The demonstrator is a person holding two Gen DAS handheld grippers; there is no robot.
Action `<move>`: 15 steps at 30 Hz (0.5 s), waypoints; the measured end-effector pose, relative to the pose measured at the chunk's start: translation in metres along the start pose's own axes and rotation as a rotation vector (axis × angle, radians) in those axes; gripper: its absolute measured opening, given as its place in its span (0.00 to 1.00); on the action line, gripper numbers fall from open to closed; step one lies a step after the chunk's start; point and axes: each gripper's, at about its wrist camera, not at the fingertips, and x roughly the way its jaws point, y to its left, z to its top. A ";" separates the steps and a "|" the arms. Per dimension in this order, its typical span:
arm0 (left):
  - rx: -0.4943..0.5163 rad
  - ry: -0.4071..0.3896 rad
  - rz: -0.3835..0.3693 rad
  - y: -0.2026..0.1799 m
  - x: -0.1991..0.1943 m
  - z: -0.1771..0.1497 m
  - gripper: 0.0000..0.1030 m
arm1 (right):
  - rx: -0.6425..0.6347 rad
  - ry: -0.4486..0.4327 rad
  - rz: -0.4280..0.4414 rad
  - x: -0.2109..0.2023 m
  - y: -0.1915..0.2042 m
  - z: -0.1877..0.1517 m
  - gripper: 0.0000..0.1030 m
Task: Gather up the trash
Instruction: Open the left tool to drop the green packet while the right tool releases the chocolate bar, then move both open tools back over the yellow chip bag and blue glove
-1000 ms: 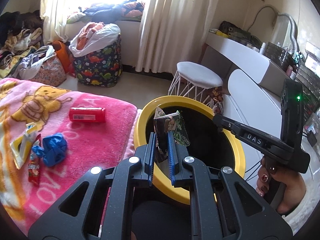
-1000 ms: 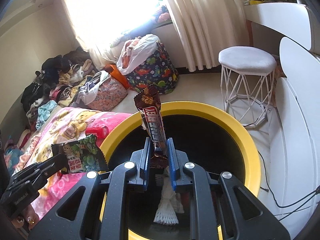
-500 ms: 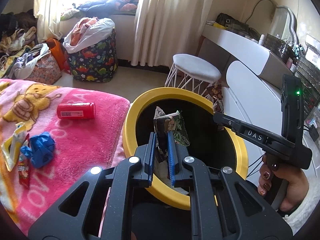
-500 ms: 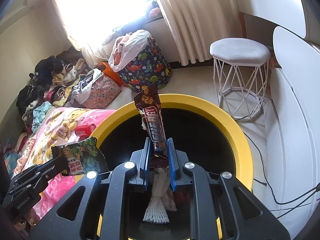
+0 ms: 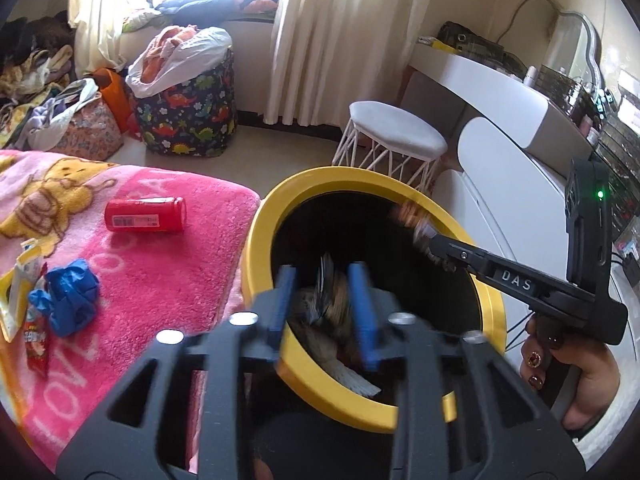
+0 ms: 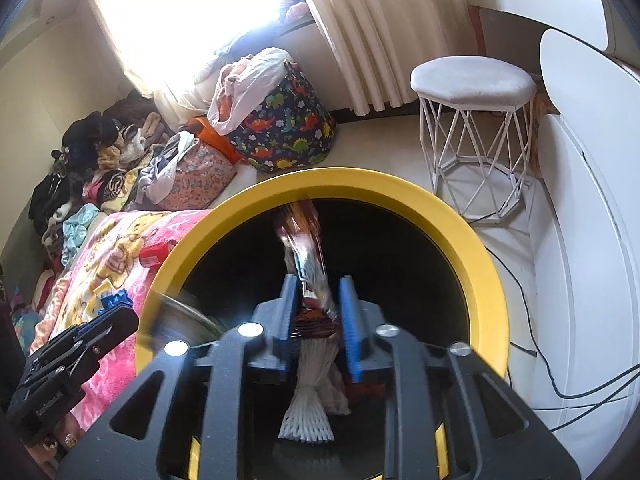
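Note:
A black bin with a yellow rim stands against the bed. Over its mouth my left gripper has its jaws opening. A blurred green snack wrapper drops loose between the blue pads, which do not press on it. My right gripper is over the bin too, jaws also opening. The brown chocolate wrapper stands blurred between its parted pads. Each gripper shows in the other's view, the right gripper on the right and the left gripper at lower left. White foam netting lies in the bin.
On the pink blanket lie a red canister, a crumpled blue glove and snack packets. A white stool, a dinosaur-print basket, a white dresser and floor cables surround the bin.
Both grippers' jaws have parted from shut. The green wrapper and the chocolate wrapper have come loose and blur downward toward the bin. Both grippers have sunk slightly toward the bin's mouth.

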 end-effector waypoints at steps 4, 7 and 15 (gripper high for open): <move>-0.015 -0.020 0.016 0.003 -0.005 0.000 0.55 | 0.000 -0.005 -0.005 -0.001 0.000 0.000 0.41; -0.031 -0.039 0.022 0.007 -0.010 0.001 0.73 | 0.003 -0.012 -0.007 -0.001 0.000 0.000 0.49; -0.061 -0.075 0.031 0.015 -0.023 0.003 0.89 | -0.005 -0.031 -0.011 -0.005 0.004 0.002 0.59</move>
